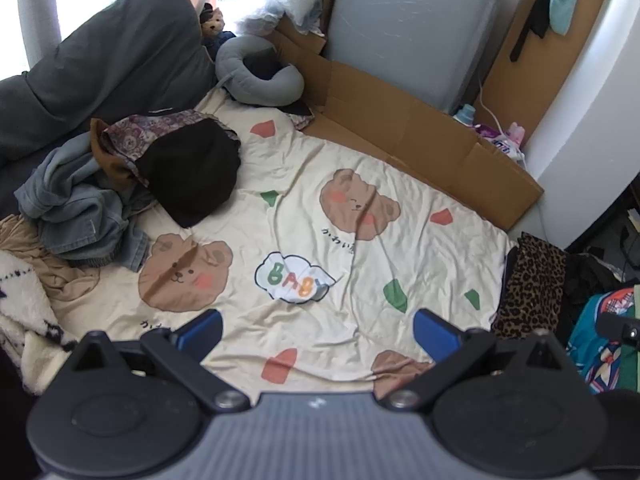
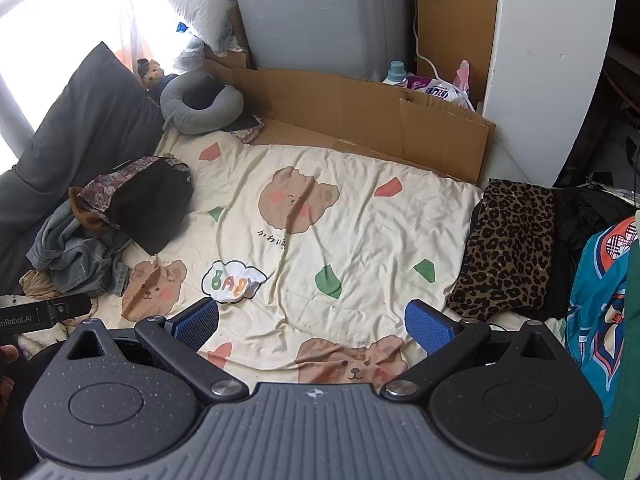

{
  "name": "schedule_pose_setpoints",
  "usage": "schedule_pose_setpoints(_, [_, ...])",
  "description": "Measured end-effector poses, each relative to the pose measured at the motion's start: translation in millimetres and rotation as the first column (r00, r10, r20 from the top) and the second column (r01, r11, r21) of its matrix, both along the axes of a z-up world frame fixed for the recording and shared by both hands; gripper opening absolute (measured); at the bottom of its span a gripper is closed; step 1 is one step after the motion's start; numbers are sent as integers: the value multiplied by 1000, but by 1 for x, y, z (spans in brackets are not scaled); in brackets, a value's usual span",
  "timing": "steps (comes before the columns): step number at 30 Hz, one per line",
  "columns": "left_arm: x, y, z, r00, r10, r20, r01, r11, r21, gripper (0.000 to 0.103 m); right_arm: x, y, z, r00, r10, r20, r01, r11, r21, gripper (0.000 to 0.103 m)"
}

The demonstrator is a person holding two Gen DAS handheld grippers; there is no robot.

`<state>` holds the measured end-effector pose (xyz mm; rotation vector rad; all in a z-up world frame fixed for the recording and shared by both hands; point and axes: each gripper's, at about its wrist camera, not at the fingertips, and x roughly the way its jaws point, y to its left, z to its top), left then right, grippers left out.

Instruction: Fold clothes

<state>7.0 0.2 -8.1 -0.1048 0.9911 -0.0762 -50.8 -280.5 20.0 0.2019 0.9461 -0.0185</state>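
A heap of unfolded clothes lies at the left of the bed: a black garment (image 1: 192,172) (image 2: 154,208), blue jeans (image 1: 80,212) (image 2: 76,256), a paisley cloth (image 1: 140,128) and a tan piece. A folded leopard-print garment (image 2: 508,248) (image 1: 528,288) rests at the bed's right edge. My left gripper (image 1: 316,330) hovers open over the cream bear-print sheet (image 1: 360,240), holding nothing. My right gripper (image 2: 312,320) is open too, above the same sheet (image 2: 360,220), empty. The left gripper's body (image 2: 44,312) shows at the left edge of the right wrist view.
Flattened cardboard (image 1: 420,128) (image 2: 360,112) lines the far side of the bed. A grey neck pillow (image 1: 260,76), a dark pillow (image 1: 120,52) and a small teddy (image 1: 212,20) sit at the head. Colourful fabric (image 2: 604,300) hangs at the right. A fluffy white blanket (image 1: 24,312) lies at the left.
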Motion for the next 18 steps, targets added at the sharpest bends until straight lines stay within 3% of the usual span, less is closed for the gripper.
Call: schedule_pose_setpoints(18, [0,1,-1,1000,3,-5,-3,1000,-10,102,0,-1,0,1000,-5,2,5,1000,1,102])
